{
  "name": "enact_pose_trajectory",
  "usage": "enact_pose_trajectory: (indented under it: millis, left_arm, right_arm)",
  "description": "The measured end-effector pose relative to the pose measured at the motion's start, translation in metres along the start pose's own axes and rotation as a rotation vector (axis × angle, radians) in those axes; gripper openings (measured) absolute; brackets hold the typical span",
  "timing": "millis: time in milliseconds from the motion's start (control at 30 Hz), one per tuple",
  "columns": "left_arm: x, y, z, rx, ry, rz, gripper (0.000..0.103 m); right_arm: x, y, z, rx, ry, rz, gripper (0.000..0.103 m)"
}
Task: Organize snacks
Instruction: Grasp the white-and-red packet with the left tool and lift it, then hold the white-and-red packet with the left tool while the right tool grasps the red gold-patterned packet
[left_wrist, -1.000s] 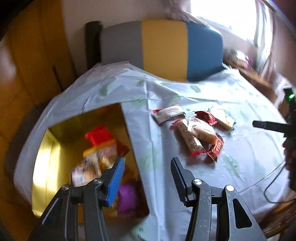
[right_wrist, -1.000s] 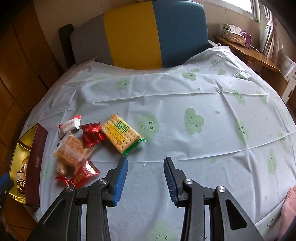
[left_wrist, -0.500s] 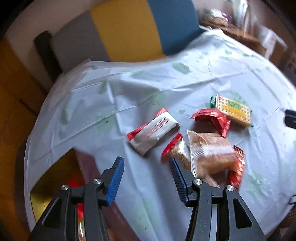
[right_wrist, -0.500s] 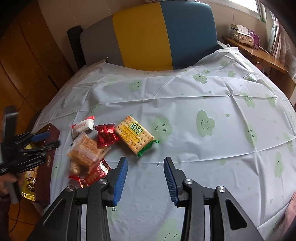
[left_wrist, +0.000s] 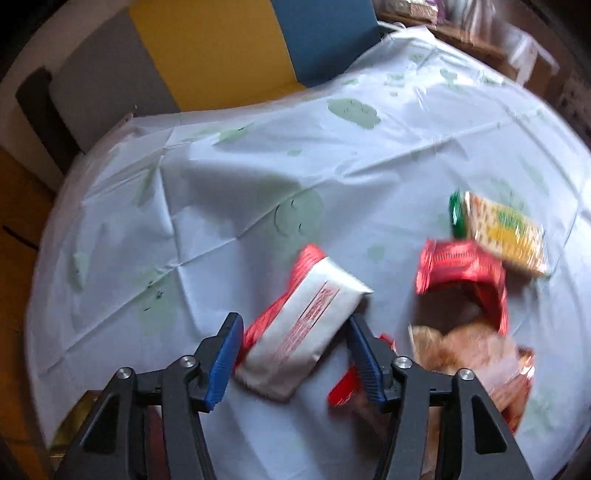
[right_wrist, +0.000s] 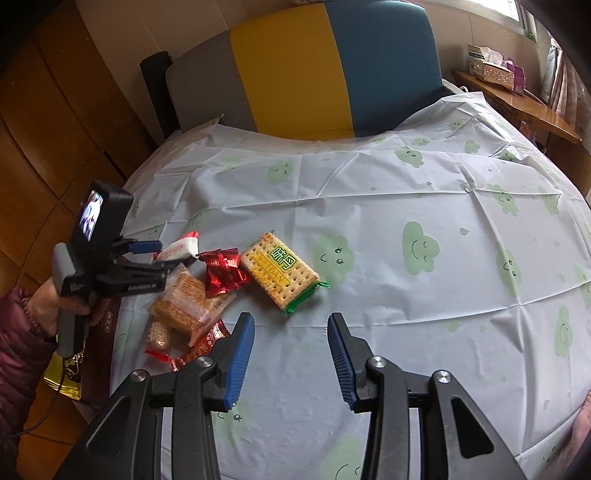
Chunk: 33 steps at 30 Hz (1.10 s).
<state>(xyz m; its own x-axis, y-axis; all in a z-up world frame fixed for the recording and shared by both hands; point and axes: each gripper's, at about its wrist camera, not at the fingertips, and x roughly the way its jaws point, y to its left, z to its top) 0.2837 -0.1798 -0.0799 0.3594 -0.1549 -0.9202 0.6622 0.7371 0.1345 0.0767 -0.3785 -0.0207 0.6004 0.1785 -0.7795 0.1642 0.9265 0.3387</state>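
Note:
A white packet with red ends (left_wrist: 306, 325) lies on the cloud-print tablecloth (left_wrist: 229, 192). My left gripper (left_wrist: 293, 319) points down over it with a finger on each side, and its jaws are closing on it. The right wrist view shows that gripper (right_wrist: 168, 254) at the packet (right_wrist: 181, 249), held by a hand. To its right lie a red wrapper (right_wrist: 223, 271), a green-ended cracker pack (right_wrist: 280, 271) and a clear bag of golden cakes (right_wrist: 188, 299). My right gripper (right_wrist: 291, 321) hovers open and holds nothing, just in front of the pile.
A dark red box (right_wrist: 110, 317) with a gold bag (right_wrist: 64, 373) sits at the table's left edge. A grey, yellow and blue chair back (right_wrist: 295, 74) stands behind the table. A wooden shelf with a tissue box (right_wrist: 491, 66) is at far right.
My left gripper swung right from over the open box to the snack pile and sank around the white packet, its jaws narrowing a little. The right gripper stayed put.

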Motion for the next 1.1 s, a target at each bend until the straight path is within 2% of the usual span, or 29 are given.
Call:
enact_pose_trajectory:
  millis: [67,167,300,433,600,667,867,967,1100]
  left_arm:
    - [0.0,-0.001,0.002,-0.029,0.005,-0.04,0.035]
    - [-0.006,-0.007,-0.004,-0.024,-0.006,-0.022,0.031]
    - [-0.025,-0.004,-0.014,-0.105,-0.028,0.012,0.029]
    - [-0.067,-0.002,-0.033,-0.181,-0.105,0.042,0.029]
    - [-0.115,-0.018,-0.07,-0.222,-0.195,-0.001,0.029]
    - [-0.128,-0.037,-0.096,-0.214,-0.221,0.006,0.029]
    - [-0.134,-0.087,-0.155,-0.186,-0.214,-0.051,0.029]
    - [-0.122,-0.103,-0.18,-0.214,-0.17,-0.108,0.029]
    - [-0.106,-0.113,-0.202,-0.251,-0.139,-0.101,0.028]
  right_arm:
    - [0.0,0.001,0.0,-0.005,-0.001,-0.004,0.042]
    - [0.0,0.001,0.0,-0.01,-0.005,-0.01,0.042]
    - [0.0,-0.002,0.001,-0.004,-0.004,-0.027,0.042]
    - [0.001,-0.004,0.0,0.0,0.0,-0.044,0.042]
    - [0.003,-0.005,-0.003,-0.009,0.011,-0.071,0.042]
    - [0.005,-0.005,-0.003,-0.014,0.016,-0.083,0.042]
    - [0.01,-0.003,-0.008,-0.023,0.037,-0.102,0.042]
    - [0.013,0.0,-0.011,-0.034,0.045,-0.111,0.042]
    - [0.017,0.005,-0.014,-0.057,0.057,-0.099,0.042]
